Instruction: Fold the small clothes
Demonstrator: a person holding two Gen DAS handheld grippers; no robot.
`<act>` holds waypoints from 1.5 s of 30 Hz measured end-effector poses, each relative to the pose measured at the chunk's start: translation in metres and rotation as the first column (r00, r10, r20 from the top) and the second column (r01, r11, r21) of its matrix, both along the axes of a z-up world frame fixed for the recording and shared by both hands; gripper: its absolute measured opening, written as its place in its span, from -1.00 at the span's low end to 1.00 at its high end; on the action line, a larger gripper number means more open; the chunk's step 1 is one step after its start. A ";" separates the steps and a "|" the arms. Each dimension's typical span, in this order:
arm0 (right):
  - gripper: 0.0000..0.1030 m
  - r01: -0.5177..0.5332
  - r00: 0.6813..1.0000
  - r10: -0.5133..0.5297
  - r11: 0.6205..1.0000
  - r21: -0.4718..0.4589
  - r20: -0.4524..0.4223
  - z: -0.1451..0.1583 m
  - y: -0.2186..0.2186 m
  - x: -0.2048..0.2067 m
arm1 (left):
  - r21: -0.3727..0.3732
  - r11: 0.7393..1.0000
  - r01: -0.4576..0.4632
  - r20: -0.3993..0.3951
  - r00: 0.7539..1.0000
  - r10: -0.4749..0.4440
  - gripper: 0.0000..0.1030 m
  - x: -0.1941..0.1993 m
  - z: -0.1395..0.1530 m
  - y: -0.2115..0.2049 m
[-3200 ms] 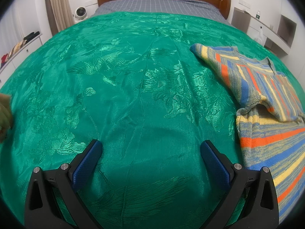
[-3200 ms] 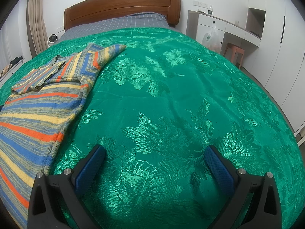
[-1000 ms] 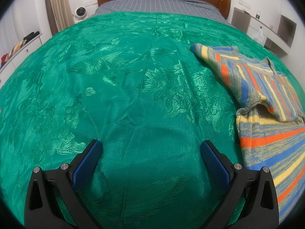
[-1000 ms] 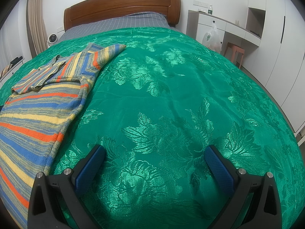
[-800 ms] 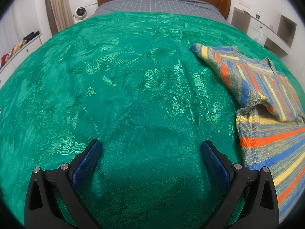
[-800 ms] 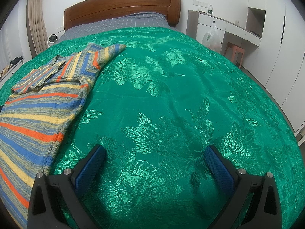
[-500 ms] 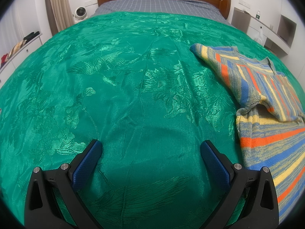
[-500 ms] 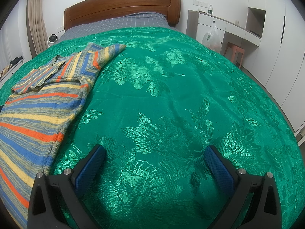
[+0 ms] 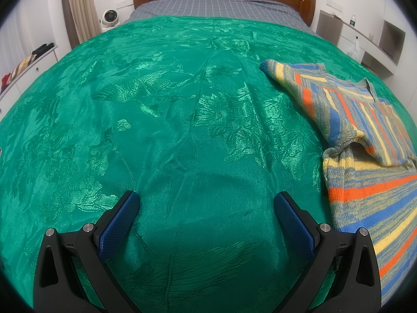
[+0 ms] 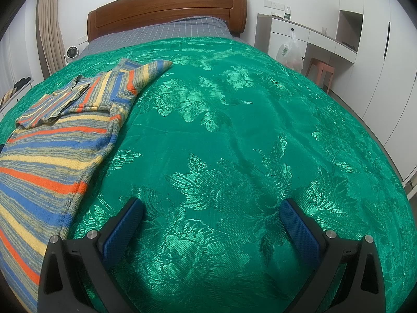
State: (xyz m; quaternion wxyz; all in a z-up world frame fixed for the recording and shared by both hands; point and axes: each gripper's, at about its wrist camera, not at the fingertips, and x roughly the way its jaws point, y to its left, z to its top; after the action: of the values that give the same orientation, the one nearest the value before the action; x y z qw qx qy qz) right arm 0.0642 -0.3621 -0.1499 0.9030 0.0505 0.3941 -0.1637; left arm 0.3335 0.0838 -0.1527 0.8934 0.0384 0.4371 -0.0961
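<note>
A striped knit sweater (image 9: 370, 182) in blue, orange, yellow and grey lies flat on a green bedspread (image 9: 182, 130), with both sleeves folded in across the chest. It sits at the right edge of the left wrist view and at the left of the right wrist view (image 10: 52, 151). My left gripper (image 9: 206, 203) is open and empty over bare bedspread, left of the sweater. My right gripper (image 10: 213, 208) is open and empty over the bedspread (image 10: 247, 130), right of the sweater's hem.
A wooden headboard (image 10: 166, 7) and grey checked sheet (image 9: 219, 6) are at the far end. A white desk unit with a plastic bag (image 10: 289, 49) and a stool (image 10: 322, 71) stand right of the bed. A small fan (image 9: 108, 18) and low shelf stand left.
Something brownish at the far left edge of the left wrist view 3.2 s ago is gone. Both grippers and the sweater have not moved.
</note>
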 end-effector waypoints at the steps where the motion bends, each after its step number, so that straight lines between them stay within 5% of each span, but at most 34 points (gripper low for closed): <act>1: 1.00 0.000 1.000 0.000 1.000 0.000 0.000 0.000 0.000 0.000 | 0.000 1.000 0.000 0.000 1.000 0.000 0.99 0.000 0.000 0.000; 45: 1.00 -0.001 1.000 0.001 1.000 -0.006 -0.015 -0.001 0.002 0.003 | 0.005 1.000 -0.011 -0.016 1.000 0.012 0.99 -0.003 0.004 -0.002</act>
State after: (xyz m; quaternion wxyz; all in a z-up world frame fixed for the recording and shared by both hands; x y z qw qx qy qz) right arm 0.0672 -0.3598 -0.1510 0.9002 0.0464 0.4003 -0.1648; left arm 0.3308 0.0819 -0.1489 0.8903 0.0373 0.4448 -0.0902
